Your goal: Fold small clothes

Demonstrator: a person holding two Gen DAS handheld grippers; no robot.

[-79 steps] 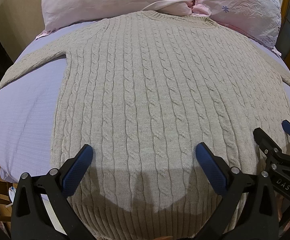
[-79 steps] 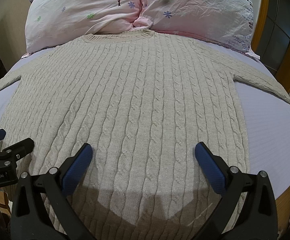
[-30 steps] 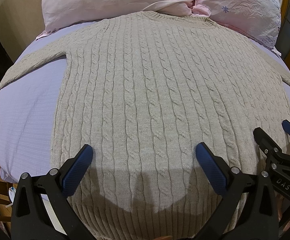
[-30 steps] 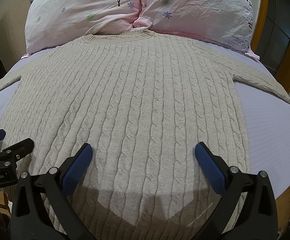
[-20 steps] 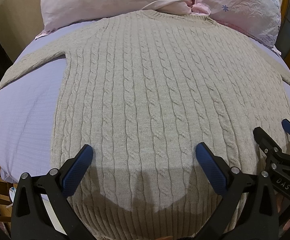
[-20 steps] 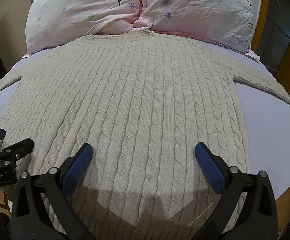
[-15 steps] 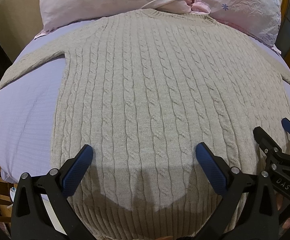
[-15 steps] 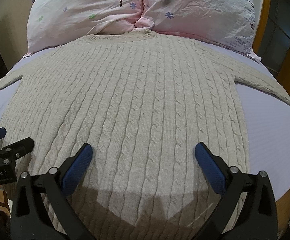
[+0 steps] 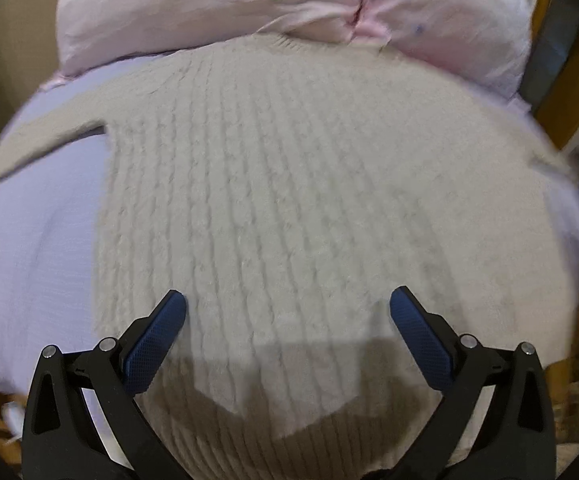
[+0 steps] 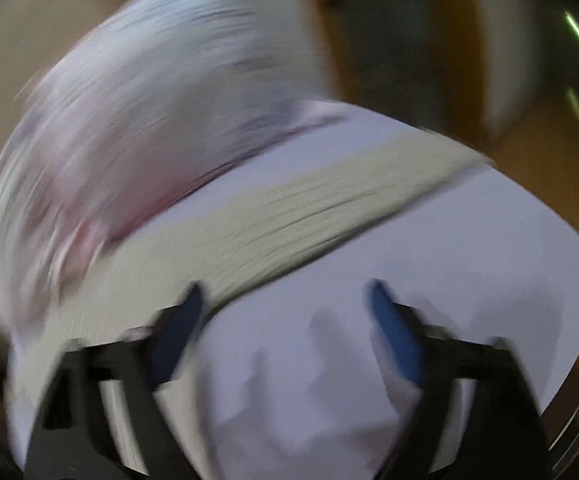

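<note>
Both tongs stand wide open and hold nothing. From the left wrist view, the left gripper (image 9: 287, 310) hangs low over the hem end of the sweater (image 9: 309, 200), its blue pads (image 9: 153, 340) spread either side of the knit with the shadow of the tool falling on the ribbed hem at 6 o'clock. Sweater lies flat, face up, on the sheet (image 9: 29, 260), long axis running from 6 to 12 o'clock, collar against the pillows (image 9: 289, 4) at 12; one sleeve (image 9: 37, 144) runs out toward 9 to 10 o'clock. From the right wrist view, heavily blurred, the right gripper (image 10: 285, 312) is tilted and points across the bed edge, over bare sheet (image 10: 469, 260); the other sleeve (image 10: 309, 208) crosses as a pale band from 8 toward 2 o'clock, just ahead of the fingers, near the left pad (image 10: 177, 328). Pillows (image 10: 129, 120) smear at 10 o'clock. That sleeve, lying crosswise just beyond the right tongs, looks the likely next grasp, and the right hand is plainly nearer it; whether a pad touches the knit cannot be told.
</note>
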